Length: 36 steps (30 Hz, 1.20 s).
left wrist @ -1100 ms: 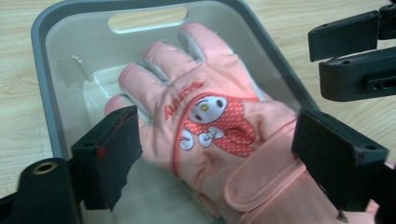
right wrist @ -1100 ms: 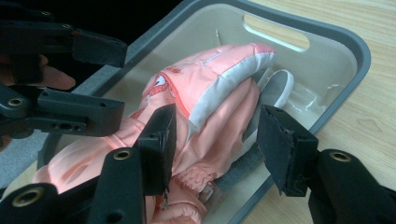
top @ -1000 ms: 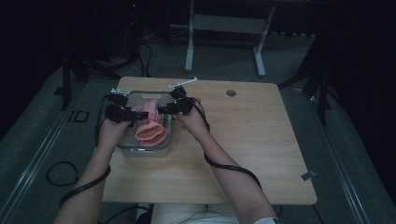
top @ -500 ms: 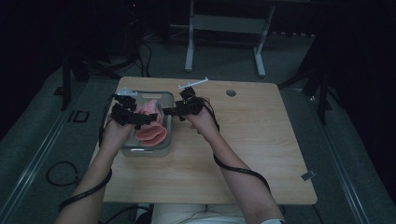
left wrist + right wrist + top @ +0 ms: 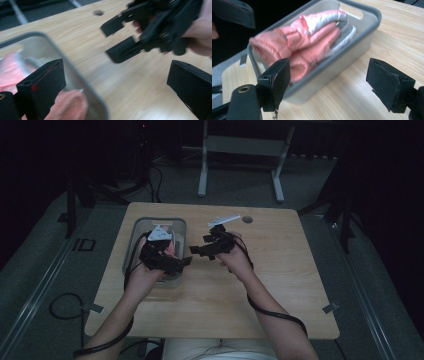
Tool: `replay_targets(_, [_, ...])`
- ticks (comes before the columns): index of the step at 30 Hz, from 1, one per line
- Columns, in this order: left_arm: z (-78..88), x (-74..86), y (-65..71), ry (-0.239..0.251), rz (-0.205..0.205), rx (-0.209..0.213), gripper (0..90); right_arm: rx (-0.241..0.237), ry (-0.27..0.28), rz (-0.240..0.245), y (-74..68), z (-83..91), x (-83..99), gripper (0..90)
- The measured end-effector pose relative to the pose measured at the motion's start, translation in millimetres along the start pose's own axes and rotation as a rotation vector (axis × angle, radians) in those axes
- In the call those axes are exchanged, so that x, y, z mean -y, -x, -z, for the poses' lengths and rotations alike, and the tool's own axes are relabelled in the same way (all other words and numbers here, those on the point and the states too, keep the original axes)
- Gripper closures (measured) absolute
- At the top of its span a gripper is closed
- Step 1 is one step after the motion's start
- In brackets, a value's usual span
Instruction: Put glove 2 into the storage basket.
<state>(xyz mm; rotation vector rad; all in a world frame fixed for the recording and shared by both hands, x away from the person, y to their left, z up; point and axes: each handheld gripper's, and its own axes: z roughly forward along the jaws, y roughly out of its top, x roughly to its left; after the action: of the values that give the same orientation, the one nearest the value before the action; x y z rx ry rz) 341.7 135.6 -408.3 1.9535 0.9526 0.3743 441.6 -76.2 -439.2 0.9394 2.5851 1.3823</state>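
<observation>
Work in hand: packing a pink and grey padded garment [image 5: 312,42] into a grey rectangular plastic bin [image 5: 352,47]; by the look of it, the placing step is just over and the hands are letting go.
Garment: folded into a bundle, it lies inside the bin, pink quilted fabric on top and grey lining at one side; in the right gripper view part of the bundle rises above the bin's near rim.
Bin: stands on the left part of the light wooden table [image 5: 270,290], near its far edge.
Left gripper [image 5: 172,264]: over the bin's near right corner; its jaws have just been opening and now stand wide apart with nothing pressed between them; one jaw hangs over the garment, the other over bare wood.
Right gripper [image 5: 200,249]: just right of the bin, above the table top; its jaws have just been opening too, and they frame the bin's wall without touching it.
Gap between grippers: small; they face each other across the bin's right edge.
Next move, as a judgement: either draw both hands clear, or press the raised part of the bundle down so it sits below the rim; that calls for a downward push without tipping the light bin.
</observation>
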Motion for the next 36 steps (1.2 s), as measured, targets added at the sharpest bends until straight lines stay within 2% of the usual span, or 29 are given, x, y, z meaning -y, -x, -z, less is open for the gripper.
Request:
replay_targets(3, [-1.1, -0.2, 14.6, 0.007, -0.034, 0.01, 1.5, 0.009, -0.003, 0.016, -0.7, 7.8, 8.5, 18.8])
replay_targets(7, [-5.2, 1.1, 31.8, 0.009, -0.058, 0.04, 1.5, 0.016, 0.003, 0.035, -2.2, 15.9, 18.9, 18.3])
replay_targets(12, [-20.1, 8.1, 50.4, -0.034, -0.093, 0.06, 1.5, 0.017, -0.007, 0.051, -2.1, 21.2, 33.5, 18.4])
replay_targets(14, [-26.6, 12.4, 55.6, -0.045, -0.091, 0.085, 1.5, 0.023, -0.015, 0.062, -1.4, 21.9, 39.5, 18.4])
replay_targets(16, [-32.4, 16.6, 60.1, -0.063, -0.101, 0.091, 1.5, 0.022, -0.024, 0.071, 0.2, 22.2, 45.9, 18.4])
replay_targets(21, [-41.7, 26.3, 68.4, -0.071, -0.119, 0.109, 1.5, 0.009, -0.021, 0.068, 2.4, 23.8, 60.8, 18.4])
replay_targets(24, [-46.3, 32.3, 71.1, -0.086, -0.118, 0.127, 1.5, 0.0, -0.024, 0.082, 1.9, 23.5, 69.8, 18.5])
replay_targets(27, [-50.5, 38.9, 75.6, -0.102, -0.134, 0.12, 1.5, -0.007, -0.026, 0.079, 2.6, 22.6, 78.5, 18.5])
replay_targets(34, [-58.7, 55.8, 82.1, -0.099, -0.118, 0.149, 1.5, -0.033, -0.017, 0.082, 6.9, 22.7, 96.2, 18.6])
replay_targets(36, [-62.1, 62.0, 85.0, -0.107, -0.127, 0.148, 1.5, -0.031, -0.027, 0.084, 7.4, 22.0, 100.5, 18.6])
